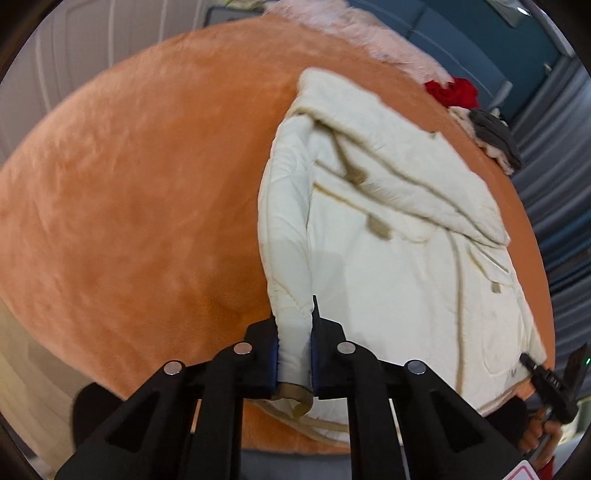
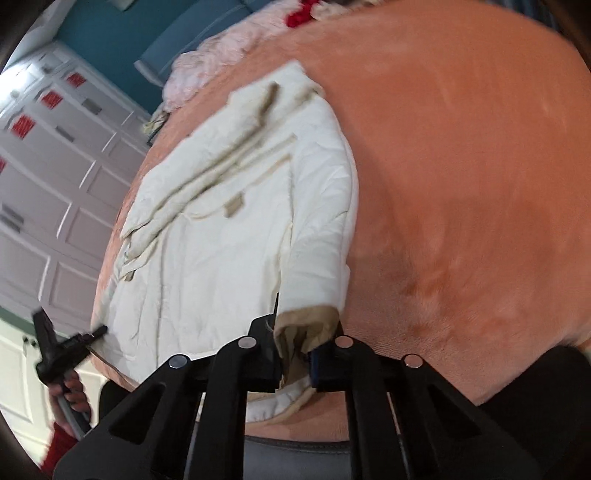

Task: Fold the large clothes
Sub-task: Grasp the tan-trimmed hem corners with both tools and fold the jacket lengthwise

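1. the cream coat lies spread on the orange blanket. it fills the right half of the left wrist picture and the left middle of the right wrist picture.
2. the left gripper at the bottom middle is closed tight on a sleeve end of the coat, with the tan cuff sticking out below the fingers.
3. the right gripper at the bottom middle is pinched on a tan cuff of the coat too.
4. each picture shows the other gripper from far off: the right one at the lower right edge, the left one at the lower left edge. from there you cannot tell how they stand.
5. only the left wrist picture shows a grey cloth at the upper right, next to a red cloth.
6. only the right wrist picture shows white cupboard doors down the left side.
7. a pale pink fluffy thing lies at the top of the blanket in both pictures.
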`<state>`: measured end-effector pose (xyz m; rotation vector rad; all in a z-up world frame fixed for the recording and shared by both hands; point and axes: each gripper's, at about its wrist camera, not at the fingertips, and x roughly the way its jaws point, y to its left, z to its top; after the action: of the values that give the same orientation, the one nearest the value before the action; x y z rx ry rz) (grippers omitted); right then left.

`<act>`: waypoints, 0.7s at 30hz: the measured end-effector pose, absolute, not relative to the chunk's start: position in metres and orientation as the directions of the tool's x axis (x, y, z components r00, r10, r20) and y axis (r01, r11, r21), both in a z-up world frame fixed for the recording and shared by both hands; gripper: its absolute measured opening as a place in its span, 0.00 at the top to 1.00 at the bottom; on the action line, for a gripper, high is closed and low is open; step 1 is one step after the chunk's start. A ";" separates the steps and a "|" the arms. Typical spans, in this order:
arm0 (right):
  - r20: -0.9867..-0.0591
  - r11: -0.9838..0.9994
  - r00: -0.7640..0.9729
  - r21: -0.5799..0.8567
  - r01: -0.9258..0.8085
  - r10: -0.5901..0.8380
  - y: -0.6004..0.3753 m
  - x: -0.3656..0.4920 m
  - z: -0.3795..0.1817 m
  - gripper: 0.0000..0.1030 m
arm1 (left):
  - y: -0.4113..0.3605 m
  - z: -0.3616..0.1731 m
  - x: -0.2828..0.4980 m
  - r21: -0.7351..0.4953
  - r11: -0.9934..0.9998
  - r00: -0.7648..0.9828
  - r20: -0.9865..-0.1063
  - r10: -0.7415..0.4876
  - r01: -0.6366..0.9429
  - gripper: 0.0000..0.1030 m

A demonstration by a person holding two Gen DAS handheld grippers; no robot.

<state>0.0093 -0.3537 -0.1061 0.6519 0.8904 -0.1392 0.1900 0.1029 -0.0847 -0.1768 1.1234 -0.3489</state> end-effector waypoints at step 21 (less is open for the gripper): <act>-0.799 0.862 0.532 0.453 0.226 0.281 -0.299 -0.137 -0.014 0.93 | 0.162 0.013 0.022 -0.307 0.914 0.349 -0.854 -0.387 0.264 0.93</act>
<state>-0.1373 -0.2992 -0.0136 0.5545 1.0240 0.0349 0.0224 0.1617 0.0134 -0.1229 1.1395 -0.4231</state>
